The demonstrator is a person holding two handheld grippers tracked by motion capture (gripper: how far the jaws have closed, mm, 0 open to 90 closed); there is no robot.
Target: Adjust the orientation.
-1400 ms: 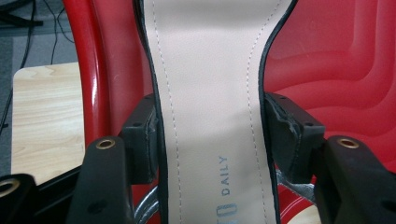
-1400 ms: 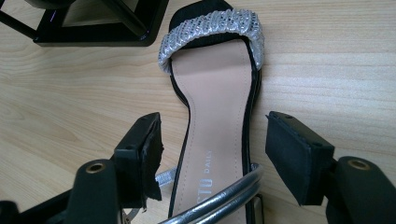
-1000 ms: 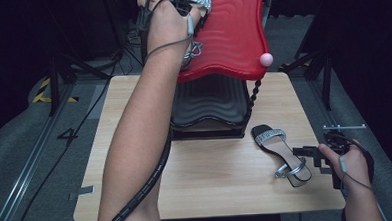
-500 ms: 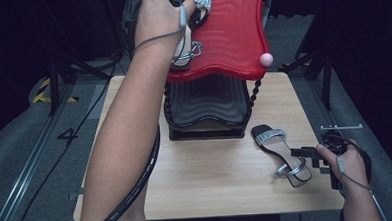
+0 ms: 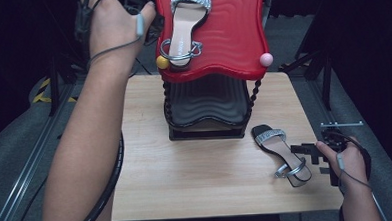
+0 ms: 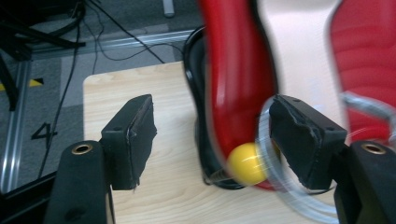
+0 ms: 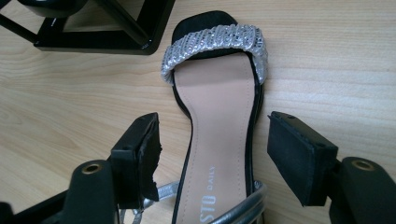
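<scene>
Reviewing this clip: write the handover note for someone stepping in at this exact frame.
Left tongs: open, empty, beside the red top shelf of the shoe rack, by its yellow knob.
Right tongs: open, straddling the sandal on the table, not gripping.
Done: one sandal lies on the red shelf.
Left, presumably: grip the table sandal and rack it beside its mate.

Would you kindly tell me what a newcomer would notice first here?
A bright red wavy shelf tops a black rack at the table's far side, with a silver-strapped sandal lying on it. Its partner lies on the wooden table, between the right gripper's open jaws.
</scene>
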